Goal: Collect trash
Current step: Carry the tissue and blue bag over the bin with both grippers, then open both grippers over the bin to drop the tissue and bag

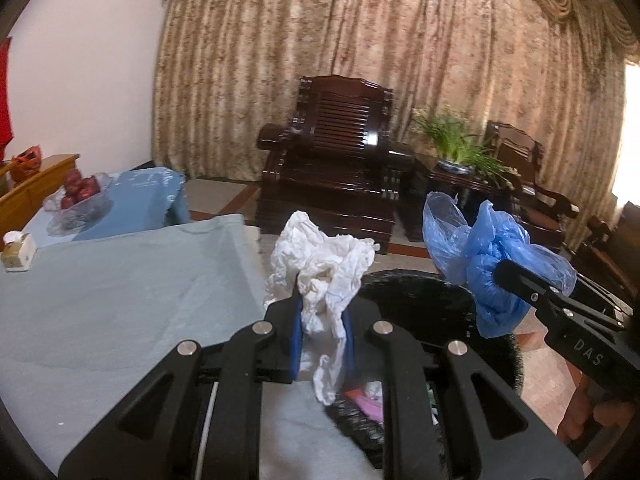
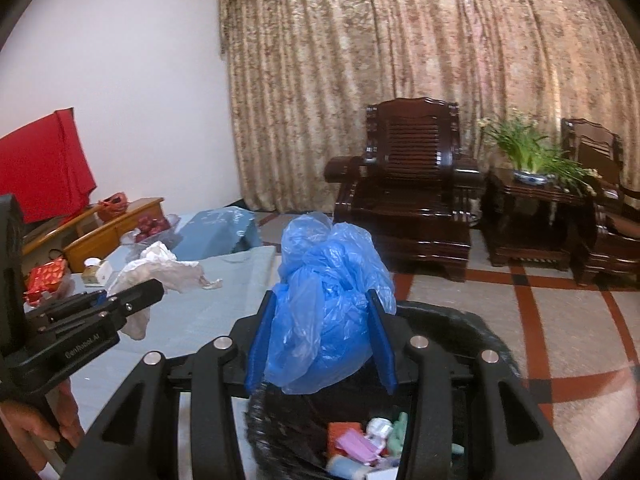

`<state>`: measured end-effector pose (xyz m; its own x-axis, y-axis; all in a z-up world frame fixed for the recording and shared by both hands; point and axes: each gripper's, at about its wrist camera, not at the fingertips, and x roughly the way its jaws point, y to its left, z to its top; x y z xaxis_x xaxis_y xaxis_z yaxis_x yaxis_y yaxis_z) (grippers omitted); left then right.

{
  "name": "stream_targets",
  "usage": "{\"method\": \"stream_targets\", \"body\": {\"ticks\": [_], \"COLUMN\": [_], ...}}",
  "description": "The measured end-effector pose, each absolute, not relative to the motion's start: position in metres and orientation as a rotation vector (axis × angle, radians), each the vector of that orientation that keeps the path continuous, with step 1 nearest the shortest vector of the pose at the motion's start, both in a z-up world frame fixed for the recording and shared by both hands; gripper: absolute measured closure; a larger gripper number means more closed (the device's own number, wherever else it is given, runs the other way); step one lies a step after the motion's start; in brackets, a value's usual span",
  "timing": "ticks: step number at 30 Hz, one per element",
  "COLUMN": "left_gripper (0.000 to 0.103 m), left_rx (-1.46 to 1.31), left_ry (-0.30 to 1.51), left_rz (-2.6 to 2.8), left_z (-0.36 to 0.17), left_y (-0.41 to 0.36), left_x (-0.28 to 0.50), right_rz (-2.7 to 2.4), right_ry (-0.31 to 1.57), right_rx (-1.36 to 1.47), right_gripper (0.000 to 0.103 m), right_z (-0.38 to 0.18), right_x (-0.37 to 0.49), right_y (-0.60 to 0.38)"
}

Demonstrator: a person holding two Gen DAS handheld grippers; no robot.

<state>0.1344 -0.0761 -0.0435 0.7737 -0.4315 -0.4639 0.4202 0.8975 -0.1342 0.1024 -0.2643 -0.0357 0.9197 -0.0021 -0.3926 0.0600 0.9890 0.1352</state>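
**Both grippers carry trash above the black bin**

In the left wrist view, the left gripper point(image 1: 322, 322) fills the bottom centre of the frame, its blue pads pinching a crumpled white paper point(image 1: 324, 264) that bulges above the fingertips and trails a strip down between them. Directly below and to the lower right lies the black-lined trash bin point(image 1: 416, 296), with pink and white scraps showing inside at the bottom centre. At the right edge the right gripper point(image 1: 500, 276) reaches in, clamped around a blue plastic bag point(image 1: 480, 248) that hangs over the bin's rim.

In the right wrist view, the same bag point(image 2: 328, 300) sits at the centre of the frame, squeezed between the right gripper's point(image 2: 322, 336) blue pads, which stand partly apart around its bulk. The bin point(image 2: 472, 320) opens below it at the bottom centre, holding mixed small litter. At the lower left, the left gripper point(image 2: 154, 286) appears side-on with the paper point(image 2: 160, 266) in its tips, and a hand point(image 2: 32, 424) grips its handle at the bottom left edge.

Left of the bin spreads a table covered in light blue cloth point(image 1: 120, 300). Farther along it, at the left, sit a tissue box point(image 1: 18, 250) and a glass bowl of red fruit point(image 1: 80, 200). Beyond, in mid-frame, stands a dark wooden armchair point(image 1: 336, 160), with a potted plant point(image 1: 460, 148) to its right, all before a patterned curtain point(image 1: 360, 40).
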Motion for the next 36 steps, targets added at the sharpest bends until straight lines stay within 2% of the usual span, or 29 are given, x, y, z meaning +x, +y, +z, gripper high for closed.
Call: {"method": "stream_targets", "body": {"ticks": [15, 32, 34, 35, 36], "left_gripper": [0.088, 0.087, 0.079, 0.074, 0.06], "left_rx": [0.037, 0.084, 0.083, 0.076, 0.07], "left_ry": [0.559, 0.645, 0.658, 0.667, 0.679], "left_rz": [-0.585, -0.644, -0.643, -0.646, -0.647], "left_z": [-0.082, -0.128, -0.13, -0.131, -0.131], "left_y": [-0.155, -0.209, -0.21, -0.209, -0.208], "left_x": [0.15, 0.18, 0.185, 0.186, 0.188], "right_rz": [-0.159, -0.199, -0.201, -0.204, -0.207], "right_ry": [0.463, 0.558, 0.567, 0.569, 0.57], "right_rx": [0.161, 0.192, 0.197, 0.198, 0.197], "right_gripper": [0.059, 0.059, 0.056, 0.052, 0.049], "right_z": [-0.065, -0.108, -0.11, -0.111, -0.111], "right_x": [0.089, 0.111, 0.113, 0.115, 0.117], "right_y": [-0.323, -0.348, -0.351, -0.353, -0.354]}}
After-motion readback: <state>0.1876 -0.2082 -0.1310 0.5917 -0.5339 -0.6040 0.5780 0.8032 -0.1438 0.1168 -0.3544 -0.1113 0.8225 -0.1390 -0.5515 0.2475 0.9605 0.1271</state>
